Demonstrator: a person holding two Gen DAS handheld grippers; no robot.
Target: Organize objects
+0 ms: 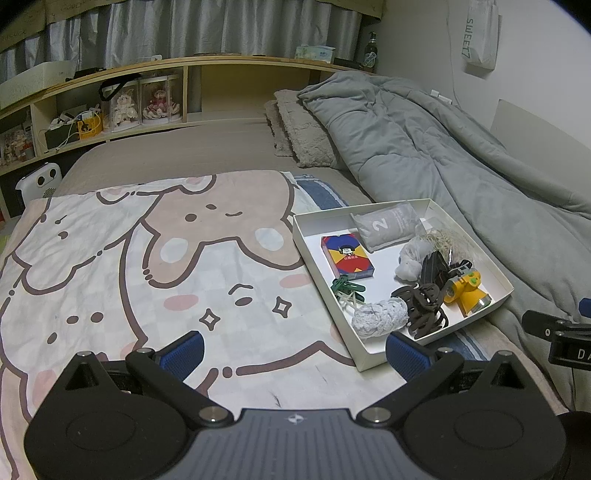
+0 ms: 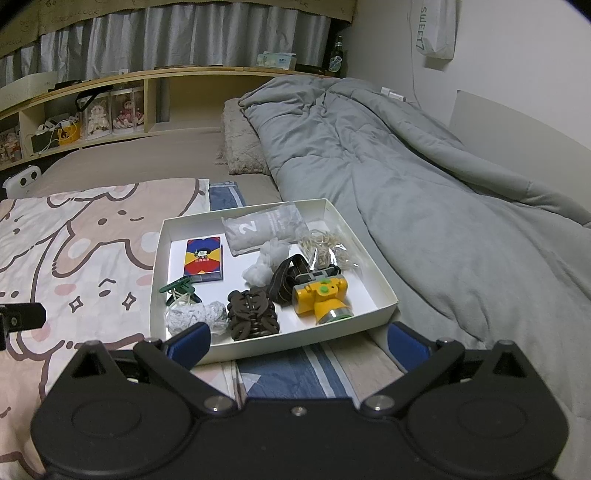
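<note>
1. Surface: a bed with a taupe sheet [image 1: 177, 147]. A cartoon-print blanket [image 1: 147, 258] covers the near left part; a rumpled grey duvet [image 2: 424, 184] lies along the right side by the wall.
2. Room: a wooden shelf headboard [image 1: 192, 74] runs behind the bed, with grey curtains [image 1: 207, 33] above it. The shelf top carries a tissue box [image 1: 314, 54] and a green bottle [image 1: 370, 53]; boxed dolls [image 1: 142, 105] stand in one compartment. A white bag [image 2: 437, 26] hangs on the wall.
3. Task item: a shallow white cardboard tray [image 2: 380, 277] rests on the bed between blanket and duvet, its left part lying on the blanket.
4. Tray contents: a card box [image 2: 204, 260], a grey pouch marked "2" [image 2: 258, 230], a bag of rubber bands [image 2: 325, 247], a yellow headlamp [image 2: 321, 297] with dark strap, a brown hair claw [image 2: 251, 314], white lace trim [image 2: 195, 317], green clips [image 2: 179, 290] and a white crumpled wad [image 2: 267, 264].
5. Left gripper [image 1: 295, 349]: level over the blanket, left of the tray; blue pads spread wide, nothing between them.
6. Right gripper [image 2: 299, 343]: just short of the tray's near wall; pads spread wide, empty, its left pad [image 2: 190, 341] overlapping the tray's near corner in view.
</note>
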